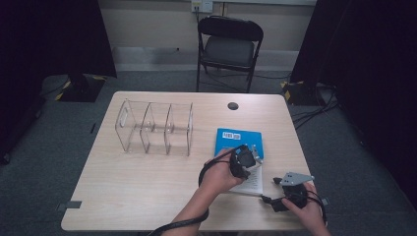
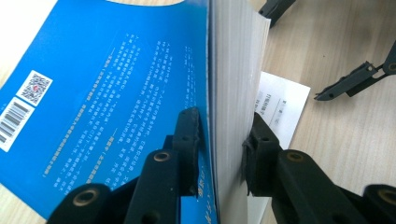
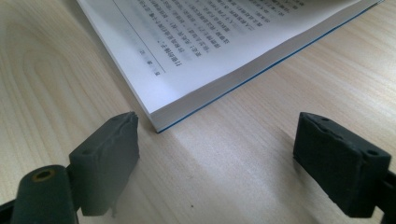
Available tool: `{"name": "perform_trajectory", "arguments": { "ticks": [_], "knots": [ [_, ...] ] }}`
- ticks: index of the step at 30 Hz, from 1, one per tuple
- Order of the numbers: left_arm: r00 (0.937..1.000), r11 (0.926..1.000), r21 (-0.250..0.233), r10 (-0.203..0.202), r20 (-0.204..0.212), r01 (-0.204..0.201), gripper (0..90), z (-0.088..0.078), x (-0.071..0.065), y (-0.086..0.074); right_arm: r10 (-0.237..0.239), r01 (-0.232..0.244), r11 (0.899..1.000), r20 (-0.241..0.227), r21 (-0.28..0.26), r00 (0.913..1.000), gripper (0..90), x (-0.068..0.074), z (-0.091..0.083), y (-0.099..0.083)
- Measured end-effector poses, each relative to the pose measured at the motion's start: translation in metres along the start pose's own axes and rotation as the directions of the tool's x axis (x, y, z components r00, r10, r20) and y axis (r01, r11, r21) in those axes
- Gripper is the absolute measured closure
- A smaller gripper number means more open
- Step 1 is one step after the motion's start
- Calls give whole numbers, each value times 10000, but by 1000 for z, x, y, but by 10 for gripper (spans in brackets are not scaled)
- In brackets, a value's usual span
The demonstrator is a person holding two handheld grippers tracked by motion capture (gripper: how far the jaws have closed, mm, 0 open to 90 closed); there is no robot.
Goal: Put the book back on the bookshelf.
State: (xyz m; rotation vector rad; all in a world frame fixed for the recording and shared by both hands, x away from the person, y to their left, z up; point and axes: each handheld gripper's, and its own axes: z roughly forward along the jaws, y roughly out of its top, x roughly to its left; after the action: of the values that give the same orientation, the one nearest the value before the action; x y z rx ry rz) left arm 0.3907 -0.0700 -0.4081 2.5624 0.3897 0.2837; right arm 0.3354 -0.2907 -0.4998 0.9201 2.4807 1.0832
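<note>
- The blue paperback book (image 1: 239, 140) lies on the right half of the bench (image 1: 147, 191), its long axis running away from the person, with the barcode end at the far side.
- The left gripper (image 2: 219, 140) is clamped on a thick sheaf of the book's pages together with the blue cover, one jaw on the cover and the other on the page block, lifting that part on edge above the white pages left lying flat beneath.
- The right gripper (image 3: 217, 158) rests low on the bench with its jaws wide and nothing between them; the near corner of the book sits just ahead of them, closest to the left jaw.
- The left hand is the nearer one and has the hold, so I judge the next move hinges on it.
- A clear acrylic divider rack (image 1: 155, 129) stands well apart to the left.
</note>
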Motion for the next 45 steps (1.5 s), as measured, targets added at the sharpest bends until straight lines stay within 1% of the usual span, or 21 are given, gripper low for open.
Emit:
{"name": "perform_trajectory", "arguments": {
  "ticks": [1, 2, 3, 4, 7, 12, 14, 17, 18, 19, 23, 25, 26, 30, 31, 32, 34, 37, 41, 42, 45],
  "knots": [
    [10000, 10000, 75, 59, 34, -59, 709, -1, 1, 1, 1, -1, 10000, 0, 1, 10000, 138, 0, 0, 0],
    [10000, 9999, 112, -22, 84, 21, 709, -2, 2, 2, -9, 9, 10000, -9, 1, 10000, 137, 0, 0, 0],
    [10000, 9999, 150, -9, 78, 8, 710, -2, 2, 3, -12, 12, 10000, -20, 8, 10000, 137, 0, 0, 0],
    [9999, 9998, 165, -111, 112, 109, 710, -2, 3, 4, -15, 15, 10000, -21, 10, 10000, 137, 0, 0, 0],
    [9999, 9996, 279, -76, 138, 73, 712, -4, 5, 7, -34, 34, 10000, -34, 18, 10000, 135, 1, 1, 1],
    [9995, 9990, 365, -251, 198, 244, 715, -7, 7, 9, -48, 48, 10000, -122, 5, 9999, 133, 1, 1, 1],
    [9996, 9988, 421, -249, 163, 242, 718, -9, 8, 11, -85, 85, 10000, -89, 12, 9999, 133, 1, 1, 1],
    [9985, 9976, 481, -516, 200, 506, 723, -14, 11, 15, -160, 160, 9999, -113, -1, 9998, 133, 2, 2, 2],
    [9987, 9976, 514, -465, 195, 454, 724, -15, 12, 16, -141, 141, 9999, -142, -1, 9998, 133, 2, 2, 2],
    [9981, 9967, 578, -585, 212, 572, 726, -16, 13, 18, -134, 135, 9999, -156, 15, 9998, 133, 3, 2, 2],
    [9969, 9954, 634, -742, 277, 723, 731, -20, 17, 20, -136, 136, 9999, -106, 3, 9999, 133, 4, 3, 3],
    [9966, 9946, 682, -798, 220, 782, 734, -21, 18, 22, -132, 132, 9999, -103, -6, 9999, 133, 4, 3, 3],
    [9961, 9943, 631, -870, 176, 857, 736, -22, 17, 23, -157, 157, 9999, -78, -10, 9998, 133, 4, 3, 3],
    [9960, 9937, 722, -869, 199, 852, 736, -23, 19, 23, -101, 101, 9999, -94, 12, 9999, 133, 5, 4, 4],
    [9959, 9940, 672, -881, 205, 865, 737, -23, 20, 23, -117, 117, 9999, -107, 10, 9999, 133, 5, 4, 4],
    [9950, 9931, 667, -979, 211, 963, 738, -23, 20, 24, -166, 166, 9999, -115, -12, 9998, 133, 5, 5, 4],
    [9953, 9932, 720, -930, 257, 910, 738, -24, 22, 25, -117, 117, 9999, -125, -4, 9999, 133, 6, 5, 5],
    [9937, 9914, 751, -1094, 260, 1072, 740, -25, 23, 28, -133, 133, 9999, -154, -2, 9998, 133, 10, 7, 6],
    [9936, 9913, 780, -1090, 306, 1063, 741, -27, 25, 29, -143, 144, 9999, -197, 13, 9997, 130, 14, 9, 8],
    [9934, 9915, 699, -1116, 274, 1094, 741, -27, 25, 29, -111, 111, 9999, -175, 25, 9998, 126, 15, 9, 8],
    [9925, 9903, 753, -1194, 263, 1171, 741, -28, 24, 29, -47, 47, 10000, -59, 30, 10000, 121, 16, 11, 10]
  ]
}}
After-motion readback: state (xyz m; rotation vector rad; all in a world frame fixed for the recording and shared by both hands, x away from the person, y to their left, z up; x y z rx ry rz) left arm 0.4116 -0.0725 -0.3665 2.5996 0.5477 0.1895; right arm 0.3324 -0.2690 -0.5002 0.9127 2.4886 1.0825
